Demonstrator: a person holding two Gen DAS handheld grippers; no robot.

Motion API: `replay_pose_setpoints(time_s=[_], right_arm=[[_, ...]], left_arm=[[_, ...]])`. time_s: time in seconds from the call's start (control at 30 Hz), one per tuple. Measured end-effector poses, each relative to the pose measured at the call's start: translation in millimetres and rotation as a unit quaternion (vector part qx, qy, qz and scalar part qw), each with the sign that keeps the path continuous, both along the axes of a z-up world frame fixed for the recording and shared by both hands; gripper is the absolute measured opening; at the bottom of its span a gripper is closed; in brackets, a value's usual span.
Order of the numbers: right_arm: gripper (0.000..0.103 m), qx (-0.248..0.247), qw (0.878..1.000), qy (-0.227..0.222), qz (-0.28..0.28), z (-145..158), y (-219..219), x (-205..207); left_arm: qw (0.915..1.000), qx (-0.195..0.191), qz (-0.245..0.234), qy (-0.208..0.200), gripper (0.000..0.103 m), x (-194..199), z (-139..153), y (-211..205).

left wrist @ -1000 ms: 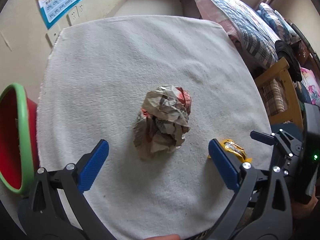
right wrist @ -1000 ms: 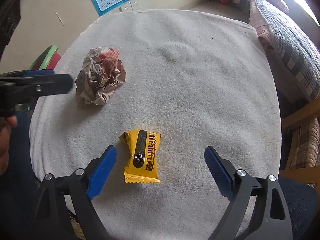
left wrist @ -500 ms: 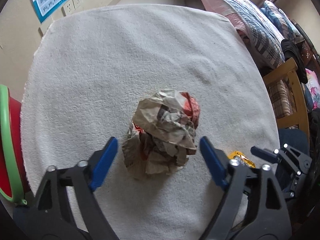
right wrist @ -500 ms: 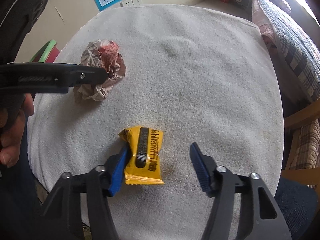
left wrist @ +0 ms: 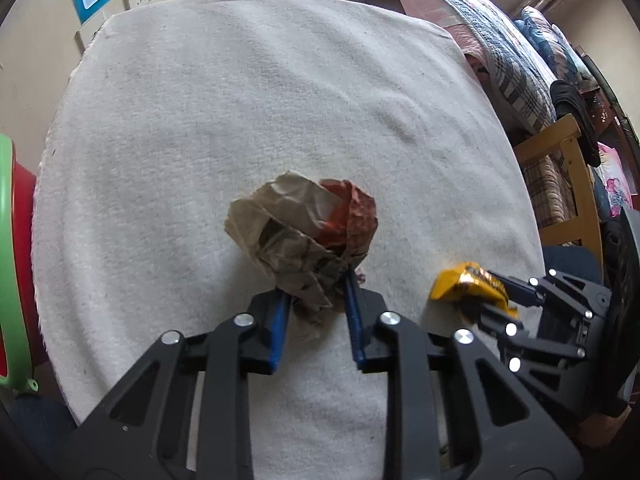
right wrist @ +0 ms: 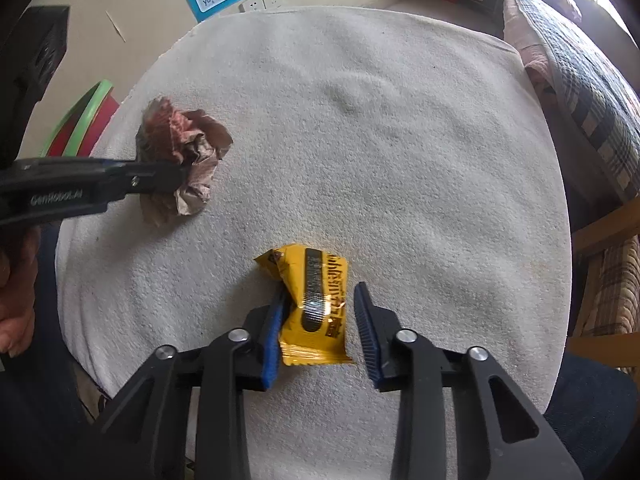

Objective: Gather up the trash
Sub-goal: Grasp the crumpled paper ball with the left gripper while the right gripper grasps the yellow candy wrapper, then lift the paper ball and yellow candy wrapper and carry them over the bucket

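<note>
Table: rounded top, wholly covered by an off-white, towel-like cloth, lightly wrinkled and soiled. On the cloth: one crumpled brown-and-red paper ball, left side; one yellow snack wrapper with black printing, near edge.

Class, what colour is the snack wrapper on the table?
Yellow with a black stripe, clearest in the right wrist view.
</note>
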State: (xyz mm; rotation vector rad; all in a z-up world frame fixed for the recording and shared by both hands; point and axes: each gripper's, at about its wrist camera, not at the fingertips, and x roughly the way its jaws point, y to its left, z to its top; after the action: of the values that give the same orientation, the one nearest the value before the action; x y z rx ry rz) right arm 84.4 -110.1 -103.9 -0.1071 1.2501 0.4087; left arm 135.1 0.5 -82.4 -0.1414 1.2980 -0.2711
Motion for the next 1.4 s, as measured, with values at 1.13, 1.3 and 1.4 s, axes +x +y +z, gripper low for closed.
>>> replay_pose_setpoints(time_s=[1.13, 1.3, 1.4], right_arm=[[0.026, 0.033, 0.998, -0.054, -0.012, 66, 5, 11], [0.026, 0.036, 0.997, -0.066, -0.001, 76, 16, 15], [0.026, 0.037, 0.997, -0.072, 0.007, 81, 25, 19]], left_arm=[[0.9971, 0.009, 0.025, -0.071, 0.017, -40, 67, 23], [0.9958, 0.011, 0.042, -0.08, 0.017, -44, 75, 39], [0.9948, 0.013, 0.054, -0.086, 0.017, -47, 79, 50]])
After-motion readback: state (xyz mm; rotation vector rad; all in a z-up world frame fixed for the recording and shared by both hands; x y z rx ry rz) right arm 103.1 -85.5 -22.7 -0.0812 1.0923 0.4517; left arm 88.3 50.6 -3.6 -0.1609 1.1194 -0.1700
